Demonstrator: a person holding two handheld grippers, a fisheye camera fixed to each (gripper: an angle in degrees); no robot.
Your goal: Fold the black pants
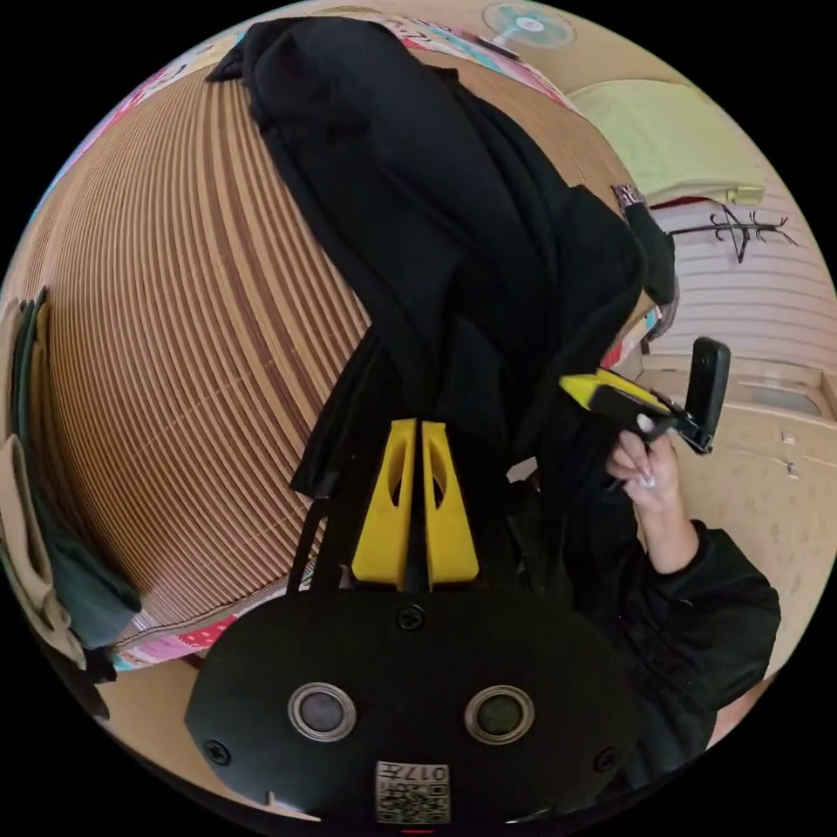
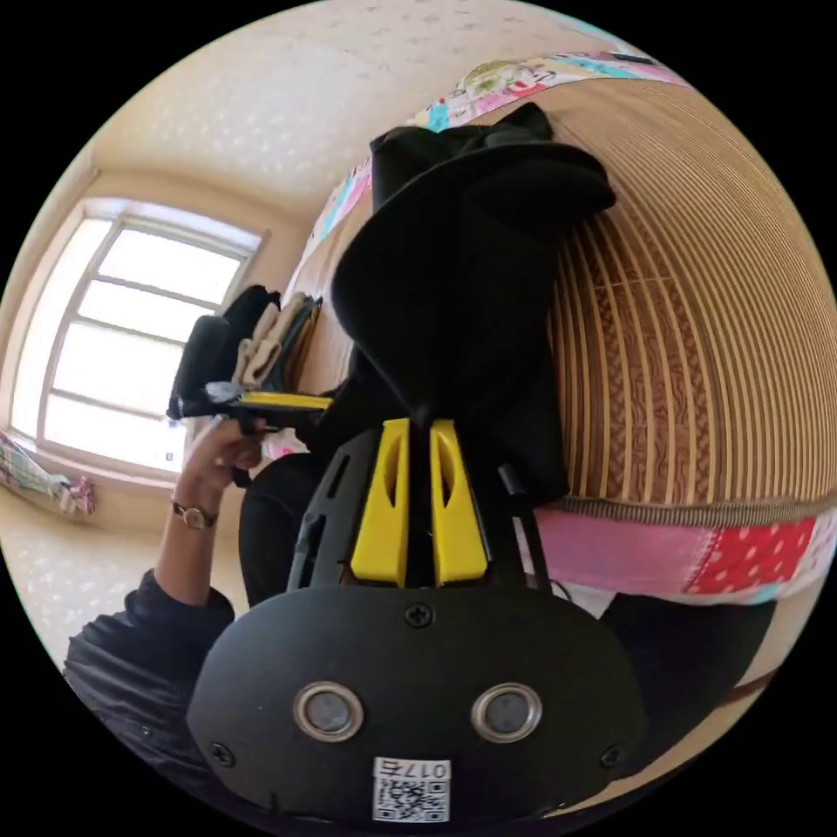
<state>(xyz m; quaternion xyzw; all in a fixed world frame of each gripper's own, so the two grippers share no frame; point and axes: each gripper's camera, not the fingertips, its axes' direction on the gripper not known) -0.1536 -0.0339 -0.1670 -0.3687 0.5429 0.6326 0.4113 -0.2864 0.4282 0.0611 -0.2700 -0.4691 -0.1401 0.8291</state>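
1. You are lifting the black pants (image 1: 418,227) up off the striped mat (image 1: 192,331). One end hangs from your grippers and the rest lies across the mat.
2. Your left gripper (image 1: 418,436) has its two yellow jaws squeezed together on the cloth. Your right gripper (image 2: 420,436) pinches the pants the same way.
3. Next, I think you should carry the held edge over the far part and lay it down flat.
4. Count: one pair of pants, two grippers, one mat, one pile of folded clothes (image 2: 261,340).
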